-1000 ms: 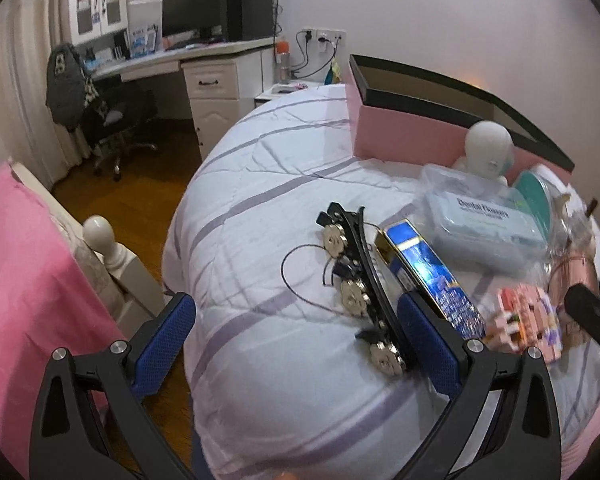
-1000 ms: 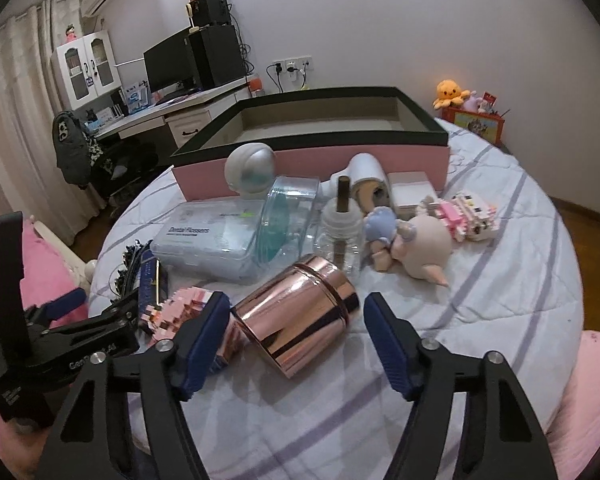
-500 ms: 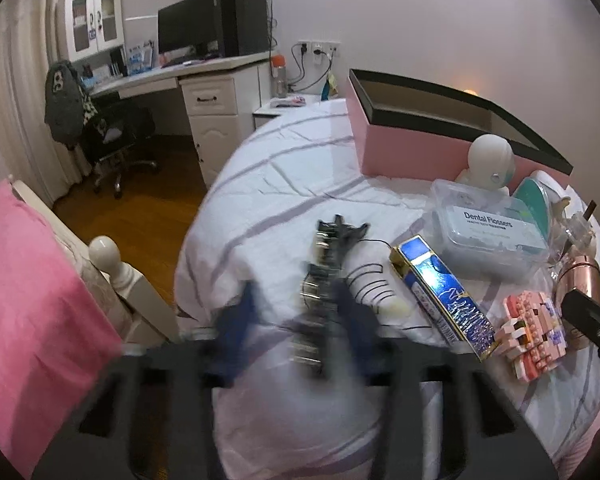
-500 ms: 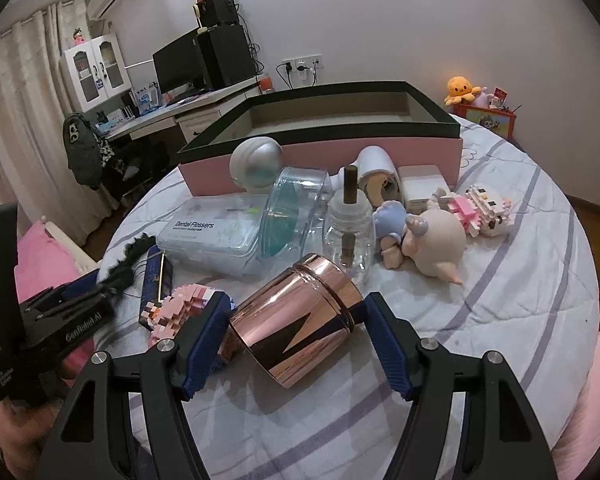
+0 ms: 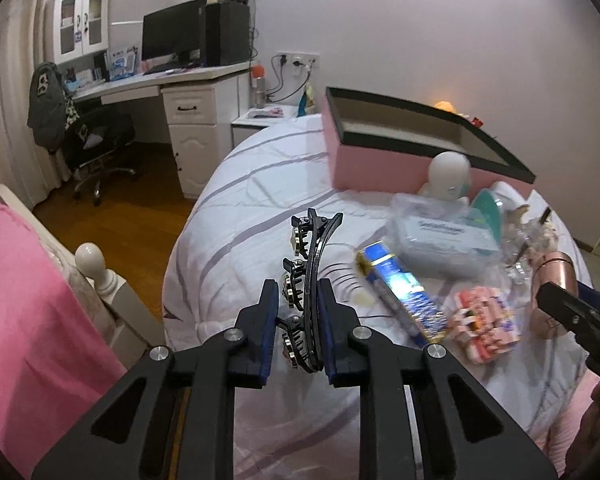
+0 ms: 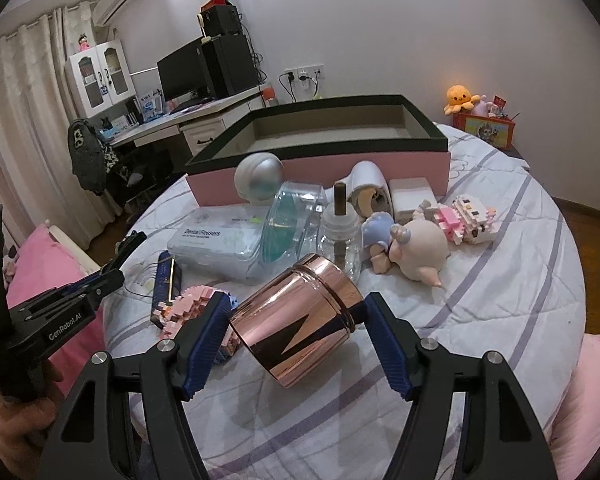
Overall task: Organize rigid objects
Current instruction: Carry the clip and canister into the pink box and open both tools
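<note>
My left gripper (image 5: 298, 300) is shut on a black hair claw clip (image 5: 309, 264) with gold studs and holds it above the white striped bed cover. My right gripper (image 6: 298, 318) is open with its fingers on either side of a rose-gold metal cup (image 6: 296, 314) lying on its side; the cup also shows in the left wrist view (image 5: 552, 276). A pink open box with a black rim (image 6: 324, 148) stands at the back of the bed, also in the left wrist view (image 5: 400, 152).
Between cup and box lie a clear floss box (image 6: 220, 240), a blue carton (image 5: 400, 292), a pink brick figure (image 5: 484, 320), a glass bottle (image 6: 340, 232), a plush toy (image 6: 416, 248) and a white round lamp (image 6: 260, 176). Bed edge and wooden floor (image 5: 140, 216) are left.
My left gripper has closed on the hair clip and lifted it off the bed. My right gripper has moved forward so its fingers flank the cup.
</note>
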Demonstrator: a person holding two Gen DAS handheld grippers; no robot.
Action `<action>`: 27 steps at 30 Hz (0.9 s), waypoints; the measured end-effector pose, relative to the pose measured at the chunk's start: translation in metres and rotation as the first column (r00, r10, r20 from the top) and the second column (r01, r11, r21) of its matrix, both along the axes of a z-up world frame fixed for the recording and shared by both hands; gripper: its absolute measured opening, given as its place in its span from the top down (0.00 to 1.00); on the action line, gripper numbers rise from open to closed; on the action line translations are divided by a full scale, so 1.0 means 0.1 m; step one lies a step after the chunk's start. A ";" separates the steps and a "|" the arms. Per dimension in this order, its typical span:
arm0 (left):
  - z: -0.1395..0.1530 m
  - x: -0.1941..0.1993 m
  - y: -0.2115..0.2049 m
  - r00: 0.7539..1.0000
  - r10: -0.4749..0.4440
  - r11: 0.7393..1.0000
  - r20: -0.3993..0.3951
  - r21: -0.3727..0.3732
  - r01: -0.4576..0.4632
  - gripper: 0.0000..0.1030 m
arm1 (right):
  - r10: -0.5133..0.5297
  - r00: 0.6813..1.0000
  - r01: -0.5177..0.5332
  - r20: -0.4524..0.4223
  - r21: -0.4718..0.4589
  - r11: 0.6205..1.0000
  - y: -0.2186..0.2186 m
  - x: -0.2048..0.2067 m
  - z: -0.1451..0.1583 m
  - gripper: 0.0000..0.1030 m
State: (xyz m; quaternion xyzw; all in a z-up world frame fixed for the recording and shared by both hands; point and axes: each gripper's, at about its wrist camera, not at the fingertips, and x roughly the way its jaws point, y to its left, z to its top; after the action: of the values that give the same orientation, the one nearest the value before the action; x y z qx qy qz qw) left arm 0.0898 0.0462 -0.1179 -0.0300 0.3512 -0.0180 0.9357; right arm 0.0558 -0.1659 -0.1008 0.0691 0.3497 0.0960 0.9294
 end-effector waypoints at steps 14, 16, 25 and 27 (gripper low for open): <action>0.65 0.04 -0.34 0.989 -0.097 0.995 0.113 -0.009 0.099 0.82 | 0.028 0.993 -0.027 0.117 -0.009 1.000 -0.18 0.05 0.60 0.32; 0.79 0.13 -0.41 0.983 -0.117 0.993 0.138 -0.005 0.119 0.82 | 0.026 0.989 -0.021 0.148 -0.034 0.999 -0.22 0.19 0.76 0.32; 1.19 1.01 -0.79 0.968 -0.193 0.981 0.162 0.003 0.195 0.81 | 0.019 0.987 -0.004 0.158 -0.098 0.995 -0.40 1.22 1.03 0.32; 1.16 1.24 -0.87 0.969 -0.203 0.979 0.138 0.006 0.204 0.81 | 0.013 0.992 -0.003 0.124 -0.082 0.997 -0.47 1.49 0.99 0.32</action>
State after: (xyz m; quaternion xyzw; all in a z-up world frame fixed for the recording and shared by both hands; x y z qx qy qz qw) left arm 0.2139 -0.0410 -0.0016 0.0037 0.2869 -0.1174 0.9507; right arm 0.2044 -0.2128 -0.0021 0.0236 0.2952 0.0896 0.9509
